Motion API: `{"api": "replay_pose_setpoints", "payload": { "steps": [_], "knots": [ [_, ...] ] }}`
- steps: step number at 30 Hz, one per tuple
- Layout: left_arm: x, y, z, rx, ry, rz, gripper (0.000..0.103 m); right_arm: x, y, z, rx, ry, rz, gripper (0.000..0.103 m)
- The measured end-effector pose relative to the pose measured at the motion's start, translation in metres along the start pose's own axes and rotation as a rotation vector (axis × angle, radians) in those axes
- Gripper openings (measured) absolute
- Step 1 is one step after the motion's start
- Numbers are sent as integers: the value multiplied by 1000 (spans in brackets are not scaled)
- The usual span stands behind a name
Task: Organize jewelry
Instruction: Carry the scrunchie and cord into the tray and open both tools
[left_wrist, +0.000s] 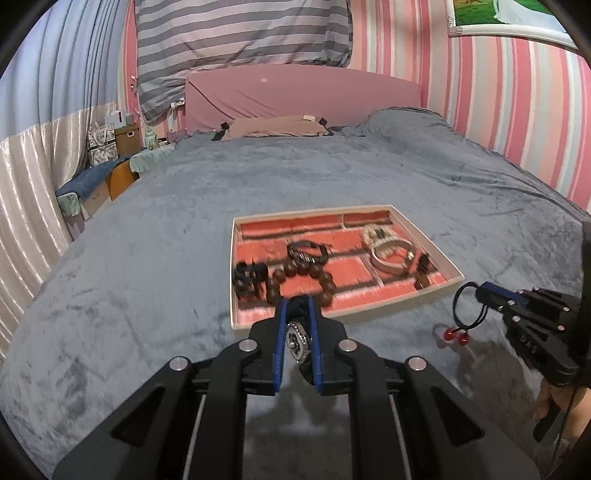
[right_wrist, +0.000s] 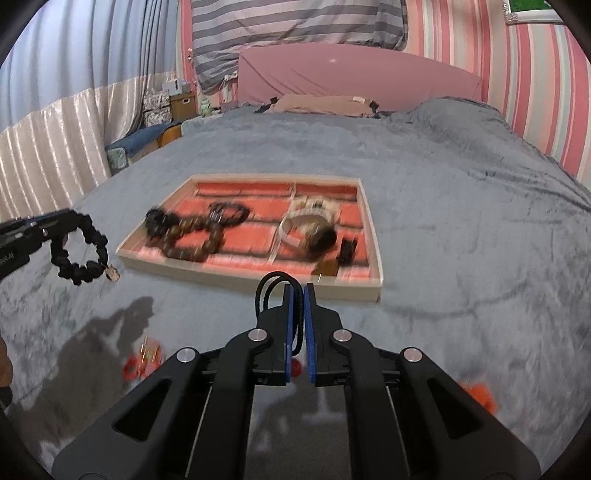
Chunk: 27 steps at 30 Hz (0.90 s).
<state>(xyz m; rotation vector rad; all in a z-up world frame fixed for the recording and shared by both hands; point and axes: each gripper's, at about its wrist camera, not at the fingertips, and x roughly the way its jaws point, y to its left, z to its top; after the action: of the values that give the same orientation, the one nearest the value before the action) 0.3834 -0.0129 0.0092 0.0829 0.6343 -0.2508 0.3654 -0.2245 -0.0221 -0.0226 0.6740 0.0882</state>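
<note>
Both claws are up off the grey bedspread (left_wrist: 369, 177), each with a catch. The left gripper (left_wrist: 297, 306) is pinched tight on a black scrunchie (right_wrist: 83, 251), its round charm (left_wrist: 297, 341) hanging between the blue fingers (left_wrist: 277, 332); from the right wrist view the scrunchie loops down off the claw's tip, clear of the blanket. The right gripper (right_wrist: 298, 295) is clamped on a thin black hair tie (left_wrist: 467, 308), whose loop pokes out to the left of the tips while two red beads (left_wrist: 454, 336) dangle below. Just ahead of both claws sits the jewelry tray (left_wrist: 424, 240) with its red lining, holding a brown bead bracelet (left_wrist: 306, 277) near the left claw and a pale bangle (left_wrist: 386, 254) further right. Blurred red pieces (right_wrist: 142, 362) lie on the blanket, low left of the right claw.
</note>
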Motion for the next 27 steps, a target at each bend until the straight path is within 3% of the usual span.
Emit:
{"api": "replay_pose_setpoints", "payload": {
  "steps": [6,15,21,27],
  "knots": [
    [46,9,40,-7,21,28,12,28,-16,51,17,-32,-6,7],
    [144,34,86,-75,100,61,12,111,-30,120,7,-23,-47,7],
    [211,46,95,-65,180,120,12,170,-41,129,24,44,-70,7],
    [247,60,93,-108,262,102,12,212,-43,123,8,143,-104,7]
  ]
}}
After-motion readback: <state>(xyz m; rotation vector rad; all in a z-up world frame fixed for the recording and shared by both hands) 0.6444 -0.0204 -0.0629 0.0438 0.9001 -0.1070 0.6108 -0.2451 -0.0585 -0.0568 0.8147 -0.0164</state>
